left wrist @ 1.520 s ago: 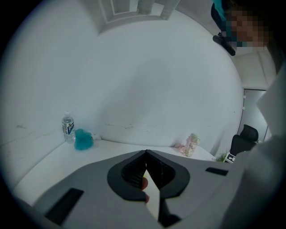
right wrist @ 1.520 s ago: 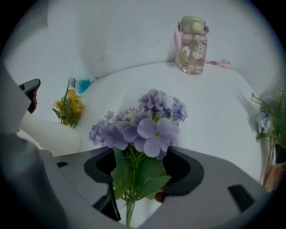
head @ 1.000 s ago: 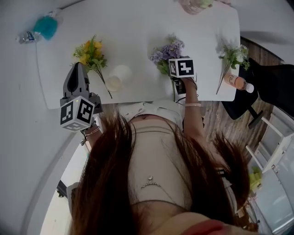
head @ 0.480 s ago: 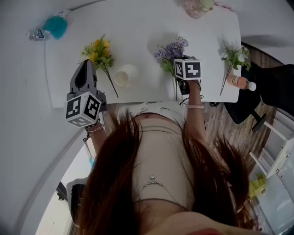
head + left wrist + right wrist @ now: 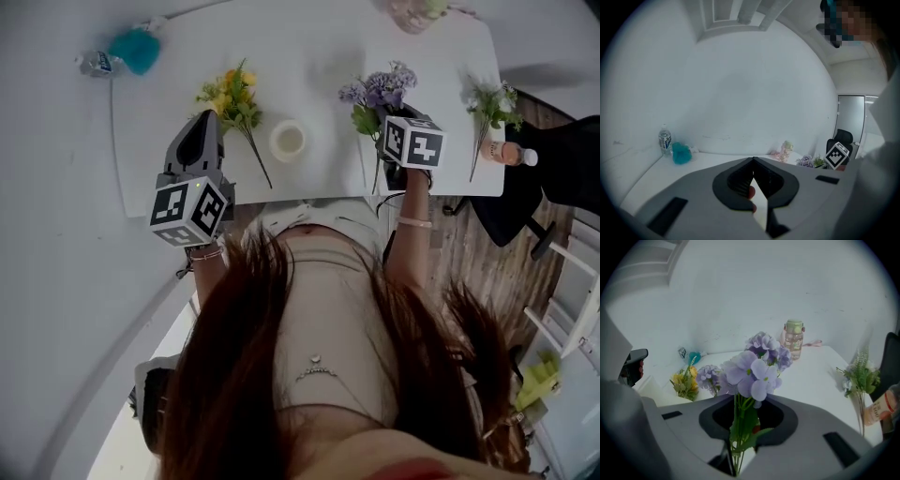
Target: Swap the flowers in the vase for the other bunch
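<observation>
My right gripper (image 5: 743, 427), jaws just closed in, pinches the purple bunch (image 5: 752, 373) low on its stems (image 5: 736, 448). It is light, floppy and crushable. My left gripper (image 5: 752, 187) is closed and empty.

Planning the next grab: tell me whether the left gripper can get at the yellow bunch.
Probably yes: the yellow bunch lies on the table just beyond the left gripper, nothing between them. Its jaws are shut, so they must open first.

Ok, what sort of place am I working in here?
Most likely an office or small workroom rather than a home. There is a plain white table with a bare white wall behind it, and a black swivel chair stands on a wood-look floor at the table's end.
</observation>
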Demonstrator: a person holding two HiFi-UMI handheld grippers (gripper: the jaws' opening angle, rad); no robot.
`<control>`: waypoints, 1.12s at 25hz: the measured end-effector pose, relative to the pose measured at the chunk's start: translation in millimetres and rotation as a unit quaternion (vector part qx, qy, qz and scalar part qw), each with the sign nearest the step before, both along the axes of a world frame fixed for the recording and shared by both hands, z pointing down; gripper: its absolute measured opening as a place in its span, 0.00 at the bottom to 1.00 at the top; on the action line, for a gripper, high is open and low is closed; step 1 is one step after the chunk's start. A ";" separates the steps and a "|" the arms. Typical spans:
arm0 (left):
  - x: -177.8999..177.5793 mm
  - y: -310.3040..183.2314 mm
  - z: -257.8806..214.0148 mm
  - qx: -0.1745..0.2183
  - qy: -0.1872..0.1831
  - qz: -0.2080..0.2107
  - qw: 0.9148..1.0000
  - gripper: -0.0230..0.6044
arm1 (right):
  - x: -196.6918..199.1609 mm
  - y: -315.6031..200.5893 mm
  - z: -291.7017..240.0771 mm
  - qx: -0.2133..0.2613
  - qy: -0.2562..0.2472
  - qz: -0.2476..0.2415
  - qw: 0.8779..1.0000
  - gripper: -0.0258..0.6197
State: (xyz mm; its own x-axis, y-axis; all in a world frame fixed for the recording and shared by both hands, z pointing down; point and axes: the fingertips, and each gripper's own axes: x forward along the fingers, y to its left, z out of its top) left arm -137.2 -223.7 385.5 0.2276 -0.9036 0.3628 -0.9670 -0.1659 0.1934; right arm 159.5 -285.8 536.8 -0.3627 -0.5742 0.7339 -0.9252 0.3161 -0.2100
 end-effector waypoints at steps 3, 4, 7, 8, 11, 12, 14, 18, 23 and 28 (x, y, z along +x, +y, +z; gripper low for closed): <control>-2.8 4.9 2.3 0.003 0.000 0.014 1.000 0.04 | 2.1 4.3 -16.0 0.018 -0.002 0.019 1.000 0.20; -4.7 6.9 3.0 0.004 0.000 0.016 1.000 0.04 | 2.8 6.4 -22.4 0.026 -0.005 0.026 0.999 0.20; -10.6 15.2 3.3 0.009 0.004 0.023 1.000 0.04 | 0.9 15.9 -39.5 0.048 -0.017 0.046 0.998 0.20; -11.7 17.9 2.6 0.011 0.005 0.026 1.000 0.04 | -0.3 19.3 -44.5 0.055 -0.019 0.050 0.997 0.20; -13.4 26.2 0.4 0.014 0.007 0.039 0.999 0.04 | -3.3 30.7 -58.2 0.075 -0.020 0.062 0.995 0.20; -14.5 28.9 -0.2 0.014 0.007 0.042 0.999 0.04 | -4.9 33.7 -62.6 0.081 -0.019 0.065 0.994 0.20; -16.8 33.1 -1.0 0.015 0.006 0.049 0.999 0.04 | -7.7 37.3 -73.7 0.097 -0.019 0.070 0.993 0.20; -25.1 48.4 0.1 0.015 0.006 0.058 0.998 0.04 | -13.3 50.1 -104.6 0.145 -0.020 0.087 0.985 0.20; -40.1 68.1 0.7 0.015 0.008 0.064 0.998 0.04 | -21.6 66.0 -149.8 0.221 -0.030 0.115 0.968 0.20; -54.3 81.9 4.3 0.012 0.012 0.064 0.998 0.04 | -28.4 77.4 -182.3 0.273 -0.045 0.136 0.951 0.20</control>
State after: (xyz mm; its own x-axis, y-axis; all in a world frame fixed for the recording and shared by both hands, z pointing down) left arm -191.5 -141.8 389.9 0.3503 -0.8750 0.3341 -0.9326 -0.2926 0.2114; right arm 131.1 -208.4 354.5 -0.1935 -0.9426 0.2721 -0.9744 0.1524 -0.1650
